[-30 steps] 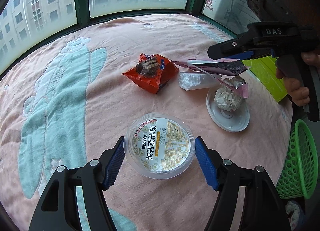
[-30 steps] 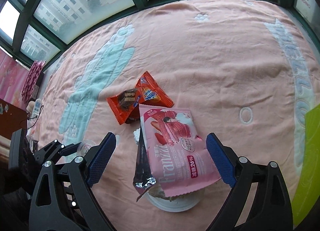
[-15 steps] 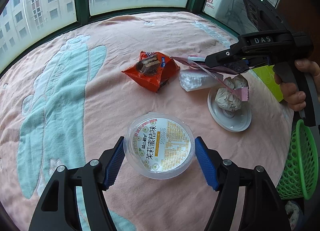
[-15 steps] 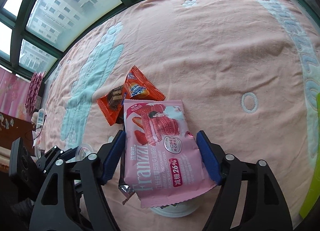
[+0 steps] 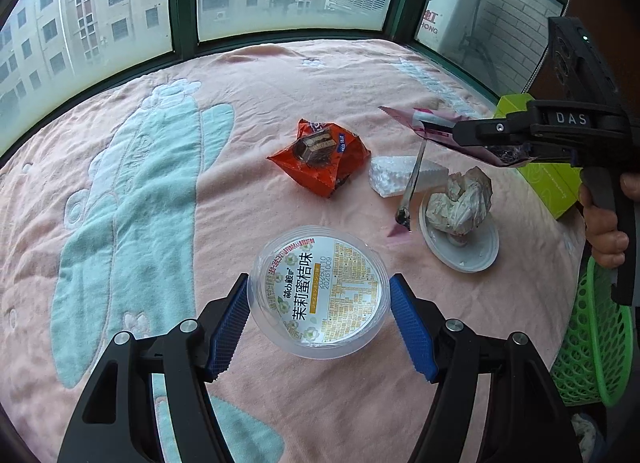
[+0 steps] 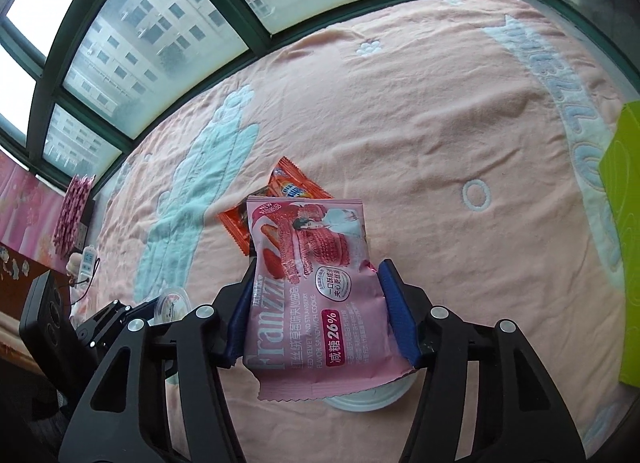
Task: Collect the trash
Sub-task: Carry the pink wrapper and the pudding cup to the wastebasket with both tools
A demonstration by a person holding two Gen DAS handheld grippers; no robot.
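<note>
Windows with green frames run behind a pink blanket with a pale blue cartoon figure, spread over the surface that carries the trash. My right gripper (image 6: pixel 316 311) has just been closing its jaws, and the pink cookie wrapper (image 6: pixel 308 283) now sits pinched between the blue pads and lifted clear of the blanket; in the left wrist view it hangs from the jaws with a torn strip dangling toward the white lid (image 5: pixel 460 251). Judgement: the wrapper is light, thin and crinkly, it buckles under the pads, so a grip across its middle should hold, though slick film could slip if I swing fast. My left gripper (image 5: pixel 320 323) brackets the clear round cup (image 5: pixel 320 291): the left pad touches its rim, the right pad stands just apart, so the jaws are wide and not clamped. The cup looks light and stiff at the rim but likely flexes; best taken across its widest part. Left on the blanket: orange snack wrapper (image 5: pixel 320 159), white foam piece (image 5: pixel 392 179), crumpled paper (image 5: pixel 460 203) on the lid. The green basket (image 5: pixel 592 347) waits at the right edge.
</note>
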